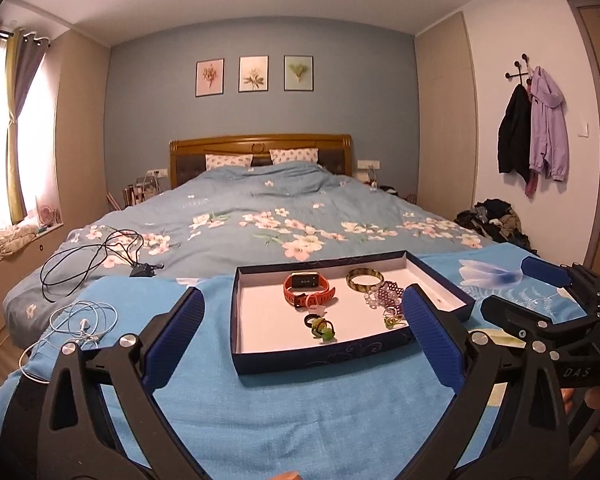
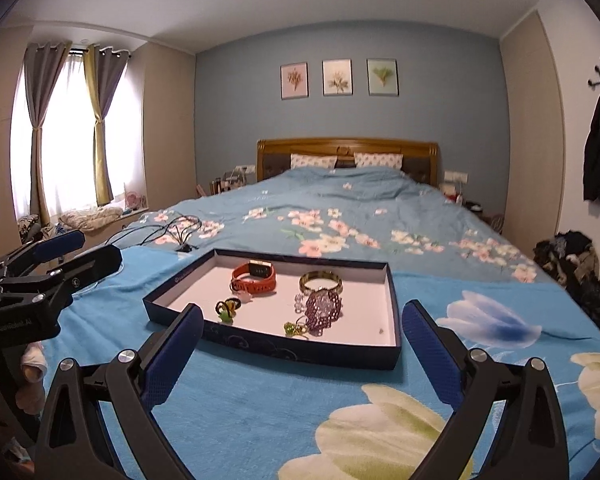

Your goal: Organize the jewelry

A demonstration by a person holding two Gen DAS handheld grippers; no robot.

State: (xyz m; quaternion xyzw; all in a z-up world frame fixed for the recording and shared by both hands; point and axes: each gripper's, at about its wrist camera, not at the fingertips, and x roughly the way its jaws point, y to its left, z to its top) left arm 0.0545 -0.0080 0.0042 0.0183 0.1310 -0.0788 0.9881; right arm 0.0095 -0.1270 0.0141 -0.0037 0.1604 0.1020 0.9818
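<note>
With jewelry gathered in tray (image 1: 340, 354) at frame centre, both grippers' fingers (image 1: 432, 344) spread, empty; task looks near done; next: check for strays

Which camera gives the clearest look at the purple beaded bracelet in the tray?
The right wrist view. There the purple beaded bracelet lies fully in sight inside the tray, in front of the gold bangle. In the left wrist view the left gripper's right finger covers part of the bracelet.
</note>
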